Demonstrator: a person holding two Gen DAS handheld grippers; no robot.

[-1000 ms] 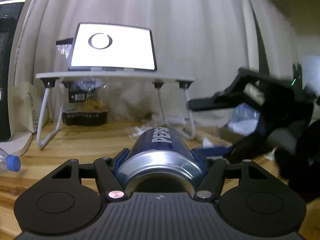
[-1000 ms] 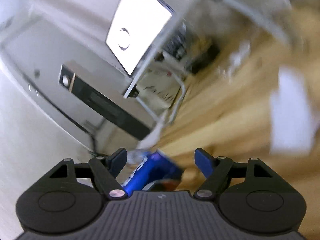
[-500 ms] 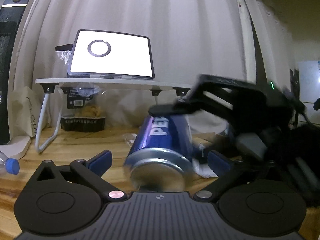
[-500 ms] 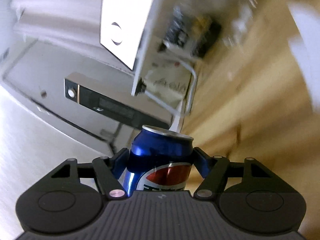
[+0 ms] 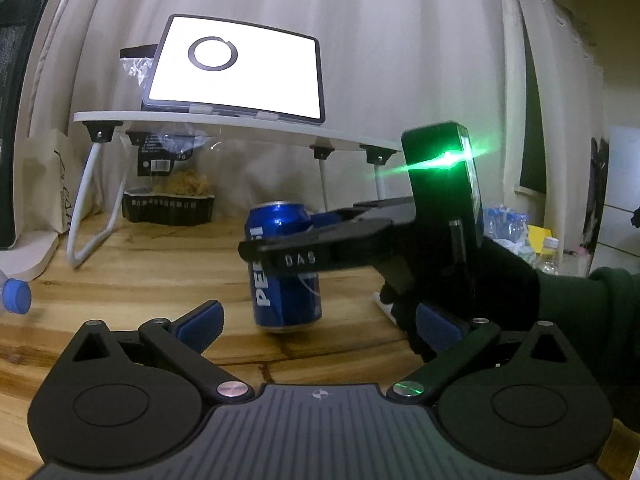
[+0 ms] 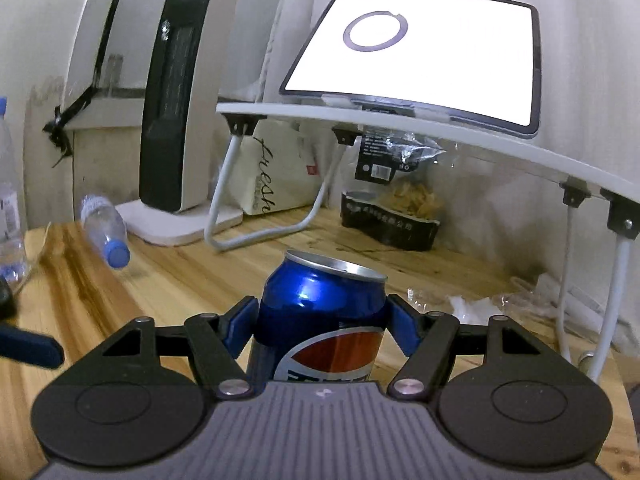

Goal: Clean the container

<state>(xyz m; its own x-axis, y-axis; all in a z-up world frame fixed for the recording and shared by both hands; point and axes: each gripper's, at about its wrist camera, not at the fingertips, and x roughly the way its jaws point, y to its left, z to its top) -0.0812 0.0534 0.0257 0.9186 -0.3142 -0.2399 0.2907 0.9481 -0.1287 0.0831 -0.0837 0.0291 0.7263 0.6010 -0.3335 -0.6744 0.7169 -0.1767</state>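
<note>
A blue Pepsi can (image 5: 285,272) stands upright on the wooden table (image 5: 160,272). My right gripper (image 6: 322,326) is shut on the Pepsi can (image 6: 320,320), its blue pads on both sides of the can's upper body. In the left wrist view the right gripper (image 5: 280,240) reaches in from the right and clasps the can. My left gripper (image 5: 318,324) is open and empty, just in front of the can and apart from it.
A white lap desk (image 5: 240,124) with a lit tablet (image 5: 236,72) stands behind the can, a snack bag (image 5: 170,200) under it. A water bottle (image 6: 106,230) lies at the left. A white heater (image 6: 176,92) stands at the back left.
My left gripper let go of the can and opened. My right gripper took hold of the can, turned it upright and set it on the table.
</note>
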